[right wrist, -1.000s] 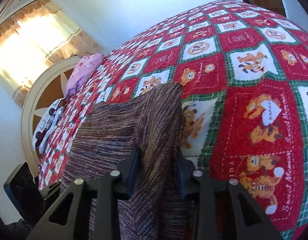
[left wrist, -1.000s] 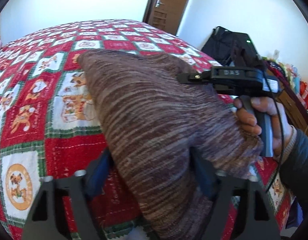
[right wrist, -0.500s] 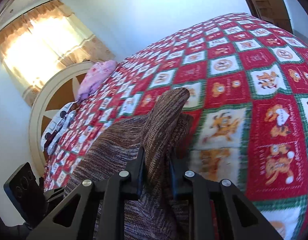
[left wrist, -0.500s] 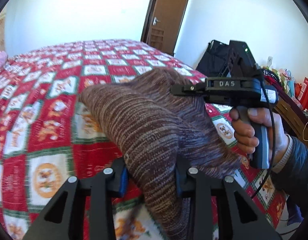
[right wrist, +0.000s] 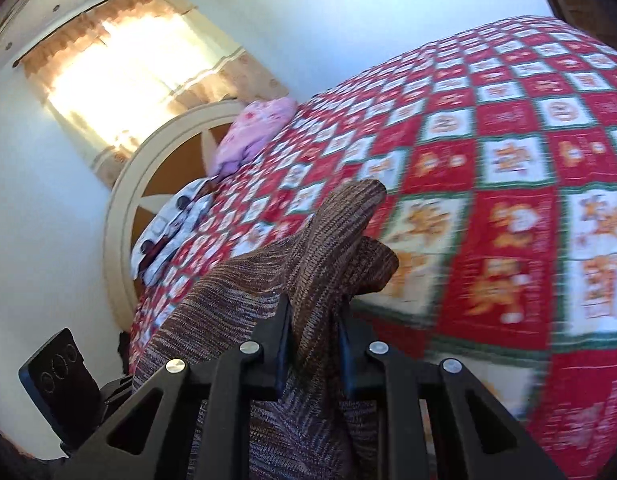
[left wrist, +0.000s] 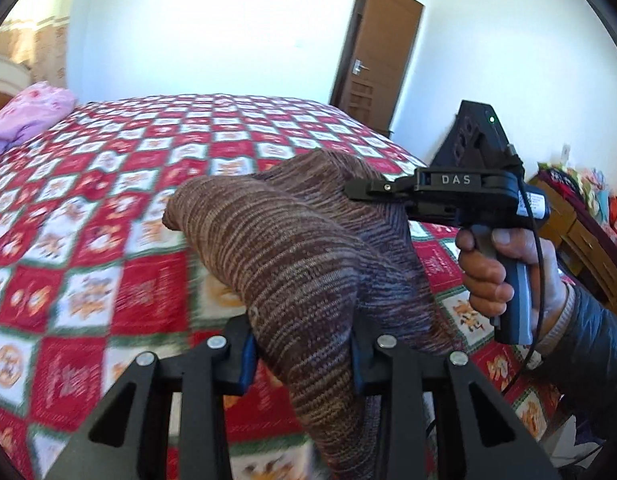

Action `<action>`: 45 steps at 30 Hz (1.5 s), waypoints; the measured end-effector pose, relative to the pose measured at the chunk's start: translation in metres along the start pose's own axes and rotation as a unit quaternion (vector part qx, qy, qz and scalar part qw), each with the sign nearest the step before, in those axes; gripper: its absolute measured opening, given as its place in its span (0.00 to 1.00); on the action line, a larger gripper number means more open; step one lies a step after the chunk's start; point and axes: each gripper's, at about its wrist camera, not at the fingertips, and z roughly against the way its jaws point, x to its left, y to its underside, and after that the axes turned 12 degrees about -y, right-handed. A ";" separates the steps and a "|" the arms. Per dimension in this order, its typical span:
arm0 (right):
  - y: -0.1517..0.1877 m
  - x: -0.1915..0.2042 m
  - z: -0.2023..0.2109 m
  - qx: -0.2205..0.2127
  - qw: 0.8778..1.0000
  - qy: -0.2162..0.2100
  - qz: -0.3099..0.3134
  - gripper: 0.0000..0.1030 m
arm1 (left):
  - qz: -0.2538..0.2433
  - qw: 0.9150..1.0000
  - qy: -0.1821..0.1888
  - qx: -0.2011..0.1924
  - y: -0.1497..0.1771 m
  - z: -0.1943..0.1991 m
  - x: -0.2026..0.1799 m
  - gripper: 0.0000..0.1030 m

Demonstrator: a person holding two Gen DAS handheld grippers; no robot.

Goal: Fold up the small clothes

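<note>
Brown striped knit fills both grips. The left gripper (left wrist: pixel 302 354) is clamped on a thick bunch of the sweater (left wrist: pixel 292 256), its blue pads (left wrist: pixel 247 360) pressing the fabric from either side. The right gripper (right wrist: pixel 312 344) pinches another fold of the same sweater (right wrist: pixel 332 248) between narrow-set jaws, and in the left view it (left wrist: pixel 362 191) shows from the side, held by a hand (left wrist: pixel 492 272) in a dark sleeve. Between the two grips the sweater hangs lifted over the bed (left wrist: pixel 128 184), above the red-and-white checked quilt (right wrist: pixel 508 168). A pink pillow (right wrist: pixel 256 132) lies by the headboard (right wrist: pixel 120 200); a brown door (left wrist: pixel 380 52) stands beyond the bed.
</note>
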 end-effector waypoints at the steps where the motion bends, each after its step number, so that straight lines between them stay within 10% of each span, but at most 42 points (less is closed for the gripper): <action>1: 0.001 0.007 -0.008 0.003 1.000 -0.005 0.003 0.20 | 0.004 1.000 -0.006 -0.003 0.002 0.006 0.007 0.35; 20: 0.021 0.104 -0.133 0.075 0.993 -0.082 0.043 0.19 | 0.053 0.993 -0.102 -0.028 0.051 0.079 0.105 0.35; 36: 0.048 0.075 -0.219 0.152 0.988 -0.037 0.017 0.19 | 0.101 0.986 -0.124 0.038 0.115 0.046 0.142 0.37; 39: 0.053 0.070 -0.218 0.157 0.987 -0.031 0.014 0.25 | 0.096 0.986 -0.129 0.036 0.116 0.047 0.140 0.39; 42: 0.059 0.078 -0.215 0.182 0.983 0.000 0.036 0.60 | 0.099 0.986 -0.129 0.037 0.116 0.049 0.139 0.41; 45: 0.071 0.107 -0.188 0.164 0.978 0.021 0.124 0.60 | 0.097 0.986 -0.134 0.036 0.117 0.049 0.136 0.41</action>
